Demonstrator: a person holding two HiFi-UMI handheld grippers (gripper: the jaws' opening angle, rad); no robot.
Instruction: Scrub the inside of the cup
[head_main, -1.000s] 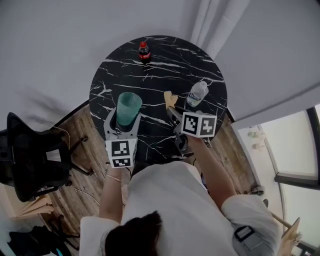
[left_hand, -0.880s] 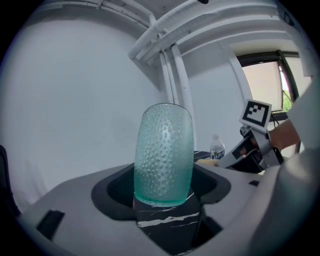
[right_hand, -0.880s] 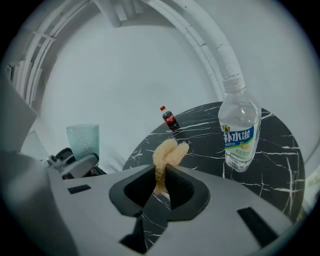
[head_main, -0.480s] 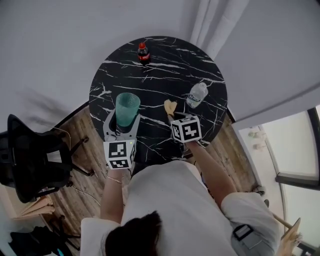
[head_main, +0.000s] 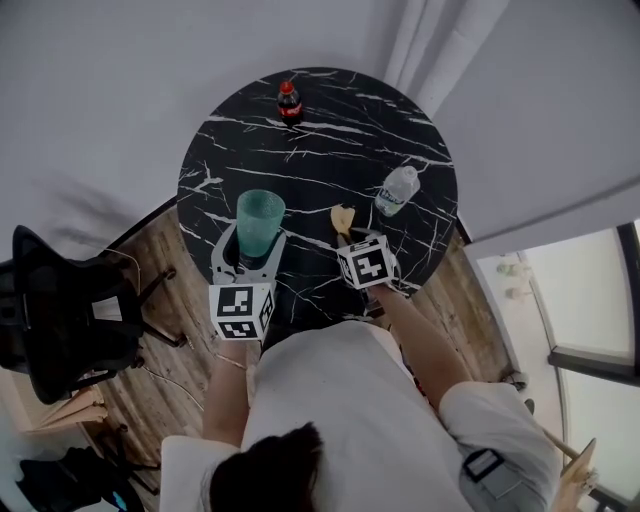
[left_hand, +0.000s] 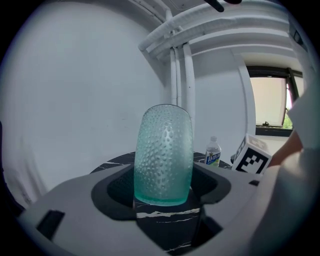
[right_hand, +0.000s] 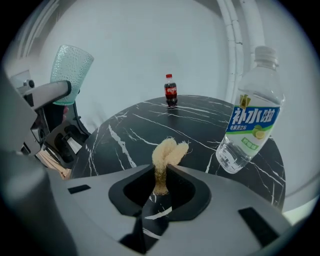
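While the left gripper (head_main: 248, 262) clasps one cup (head_main: 260, 215), the right gripper (head_main: 347, 238) pinches one scrubber (head_main: 342, 217) near two bottles (head_main: 289, 103) (head_main: 397, 190).

A round black marble table (head_main: 330, 150) was set before the left gripper (head_main: 251, 248), backed by pale walls (left_hand: 75, 100). Wood flooring (head_main: 165, 265) and a black chair (head_main: 60, 325) were seen to its left, a bright window (left_hand: 267, 102) to its right.

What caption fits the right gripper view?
Right hand-held gripper pinches a tan scrubber; water bottle stands on the black marble table.
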